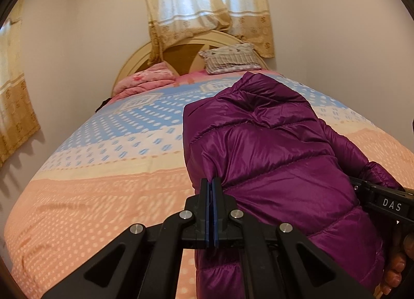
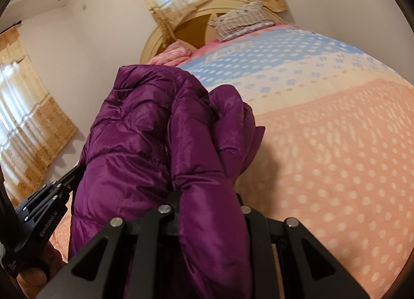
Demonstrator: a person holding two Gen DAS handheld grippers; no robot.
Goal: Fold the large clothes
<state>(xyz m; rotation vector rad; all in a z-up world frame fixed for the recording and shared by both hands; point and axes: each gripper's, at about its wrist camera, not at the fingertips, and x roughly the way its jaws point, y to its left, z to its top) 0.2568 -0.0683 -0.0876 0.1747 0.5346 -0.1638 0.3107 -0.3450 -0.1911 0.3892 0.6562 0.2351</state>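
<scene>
On my far left the wall and a curtain (image 1: 15, 107) are standing, and then the bed (image 1: 103, 195) with its dotted orange and blue cover is spreading under everything. On its left side near the headboard (image 1: 134, 63) a pink blanket (image 1: 147, 79) is lying, and a pillow (image 1: 230, 59) is resting more to the right.

My left gripper (image 1: 211, 187) is pressing its two blue pads together on the left edge of the purple puffer jacket (image 1: 271, 143); a thin fold of the fabric is sitting between them, so I am judging that it is gripping the jacket. The jacket is lying bunched lengthwise on the bed, between my two tools, its far end pointing to the pillow.

My right gripper (image 2: 207, 195) is coming last. A thick padded part of the jacket is filling the space between its fingers and covering them, so I am judging that it is clamping on this part, though the fingertips themselves are hidden.

I am thinking the step is the carrying of the near end over for a fold. The next move is asking for both tools to rise together and go forward evenly, because this slippery, puffy cloth may slide out or spring open.
</scene>
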